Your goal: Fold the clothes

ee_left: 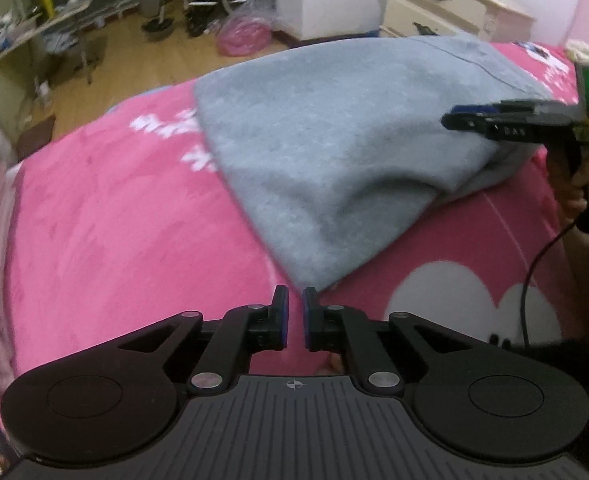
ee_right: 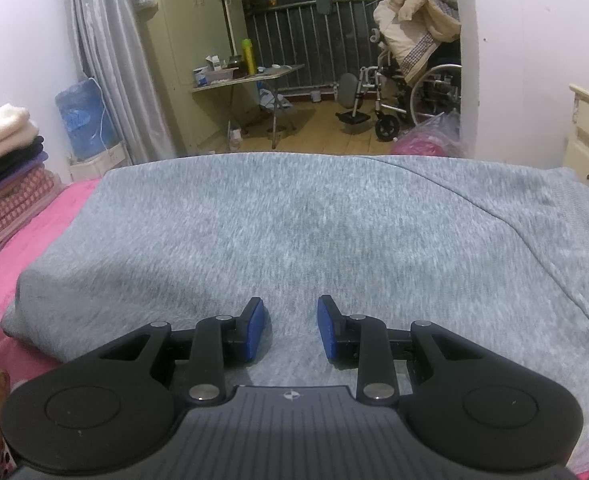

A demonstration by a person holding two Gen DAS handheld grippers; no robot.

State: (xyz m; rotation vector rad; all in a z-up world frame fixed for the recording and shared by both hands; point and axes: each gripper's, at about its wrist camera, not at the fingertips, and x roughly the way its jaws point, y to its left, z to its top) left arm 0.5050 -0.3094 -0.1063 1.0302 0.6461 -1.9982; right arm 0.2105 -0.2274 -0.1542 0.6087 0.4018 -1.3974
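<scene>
The grey garment (ee_left: 334, 152) lay spread on the pink bedcover (ee_left: 114, 216), folded into a broad slab whose near corner pointed toward our left gripper (ee_left: 295, 306). From the right wrist view the same garment (ee_right: 294, 232) filled the middle of the frame, a seam running across its far right part, its left edge doubled over in a thick fold.

Our left gripper hung just short of that near corner, its blue-padded fingers drawn narrow with only a slim gap between them and nothing in it. Our right gripper (ee_right: 290, 316) hovered low over the cloth with its fingers moderately apart, holding nothing; we could not tell whether the pads touched the fabric. In the left wrist view it (ee_left: 470, 118) reached in from the right edge above the garment's right side, a green light glowing on its body and a hand (ee_left: 578, 188) beneath it.

Farther out, a stack of folded clothes (ee_right: 6, 168) sat at the bed's left edge. Beyond the bed stood a wheelchair (ee_right: 418, 92), a cluttered folding table (ee_right: 250, 76) and a cream dresser (ee_left: 446, 4).
</scene>
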